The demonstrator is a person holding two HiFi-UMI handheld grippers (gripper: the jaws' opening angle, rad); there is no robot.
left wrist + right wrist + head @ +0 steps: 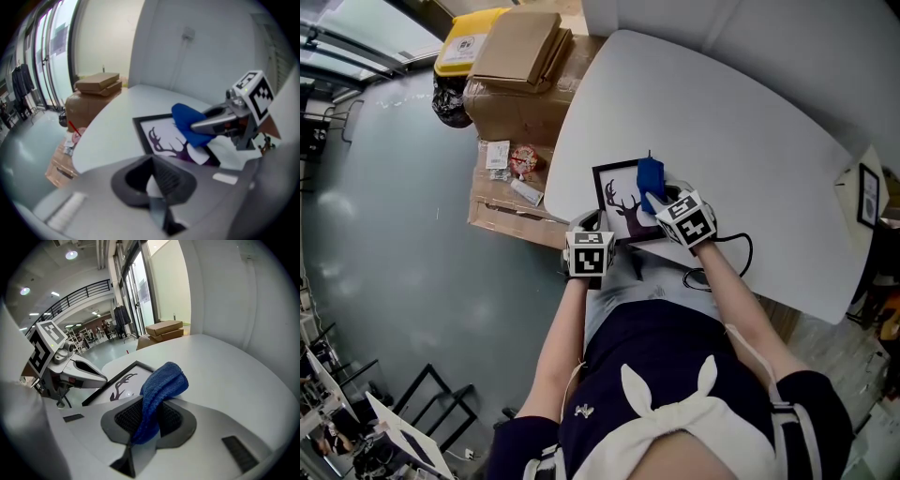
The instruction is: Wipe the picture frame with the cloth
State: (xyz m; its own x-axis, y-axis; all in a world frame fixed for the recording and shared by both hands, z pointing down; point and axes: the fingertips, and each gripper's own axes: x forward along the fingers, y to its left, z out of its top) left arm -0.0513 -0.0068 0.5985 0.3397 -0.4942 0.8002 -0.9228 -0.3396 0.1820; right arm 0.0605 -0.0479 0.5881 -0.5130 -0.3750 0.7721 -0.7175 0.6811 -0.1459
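A black picture frame point(617, 195) with a deer silhouette lies flat near the front edge of the white table point(722, 122). My right gripper point(656, 195) is shut on a folded blue cloth point(650, 176) and presses it onto the frame's right half. The right gripper view shows the cloth point(161, 383) sticking up from between the closed jaws of my right gripper point(150, 404), with the frame point(123, 380) just beyond. My left gripper point(591, 223) sits at the frame's near left corner. In the left gripper view my left gripper point(152, 161) has its jaws closed on that edge of the frame point(157, 133).
Cardboard boxes point(520, 70) and a yellow bin point(464, 42) stand on the floor beyond the table's left side. A small dark frame point(868, 195) rests at the table's right edge. A black cable point(727, 258) loops by my right wrist.
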